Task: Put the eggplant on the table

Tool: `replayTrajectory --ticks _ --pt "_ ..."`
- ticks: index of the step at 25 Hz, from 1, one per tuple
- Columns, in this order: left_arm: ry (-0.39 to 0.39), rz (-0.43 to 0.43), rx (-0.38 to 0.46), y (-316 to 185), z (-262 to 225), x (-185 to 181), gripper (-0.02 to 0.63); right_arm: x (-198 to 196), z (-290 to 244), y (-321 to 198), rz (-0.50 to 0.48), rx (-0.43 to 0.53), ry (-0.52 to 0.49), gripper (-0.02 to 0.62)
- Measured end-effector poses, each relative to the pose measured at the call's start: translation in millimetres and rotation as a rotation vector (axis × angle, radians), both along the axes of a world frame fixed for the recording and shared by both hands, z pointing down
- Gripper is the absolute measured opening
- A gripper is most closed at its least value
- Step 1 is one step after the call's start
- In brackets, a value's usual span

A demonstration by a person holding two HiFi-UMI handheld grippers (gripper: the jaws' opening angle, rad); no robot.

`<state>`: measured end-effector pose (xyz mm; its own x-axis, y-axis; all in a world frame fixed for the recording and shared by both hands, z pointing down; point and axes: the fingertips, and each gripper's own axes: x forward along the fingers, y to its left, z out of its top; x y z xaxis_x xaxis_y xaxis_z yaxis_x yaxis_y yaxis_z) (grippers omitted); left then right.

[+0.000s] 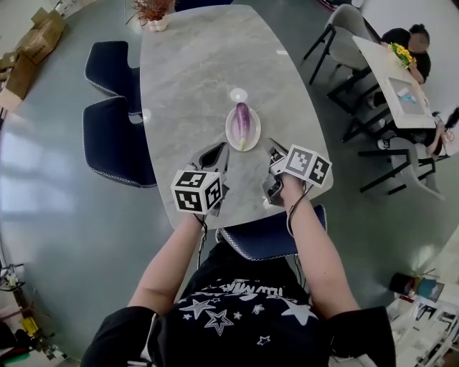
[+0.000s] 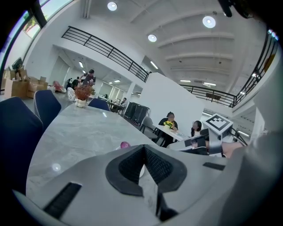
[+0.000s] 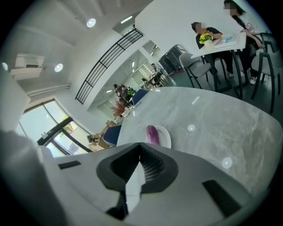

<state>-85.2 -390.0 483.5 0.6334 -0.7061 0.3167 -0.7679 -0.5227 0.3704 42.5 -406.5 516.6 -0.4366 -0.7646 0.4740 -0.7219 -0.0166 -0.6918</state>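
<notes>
A purple eggplant (image 1: pixel 243 120) lies on a small white oval plate (image 1: pixel 231 130) in the middle of the grey marble table (image 1: pixel 193 64). My left gripper (image 1: pixel 218 150) hovers near the table's front edge, just left of the plate, its jaws shut on nothing. To the plate's right, my right gripper (image 1: pixel 273 149) is likewise shut and empty. In the right gripper view the eggplant (image 3: pixel 151 133) and plate (image 3: pixel 165 138) lie just beyond the shut gripper (image 3: pixel 140 156). The left gripper view shows only the eggplant's tip (image 2: pixel 125 145) above the shut gripper (image 2: pixel 143 148).
Two dark blue chairs (image 1: pixel 115 140) stand along the table's left side and another (image 1: pixel 269 236) sits at the near edge in front of me. A flower pot (image 1: pixel 153 13) is at the far end. People sit at a white table (image 1: pixel 393 72) to the right.
</notes>
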Motion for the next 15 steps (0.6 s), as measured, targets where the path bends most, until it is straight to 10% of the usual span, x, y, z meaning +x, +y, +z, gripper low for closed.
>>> replayTrajectory --ticks 15 --pt "-0.012 -0.058 0.041 16 -12 9 0.008 -4 -32 10 -0.104 0.105 -0.022 0.008"
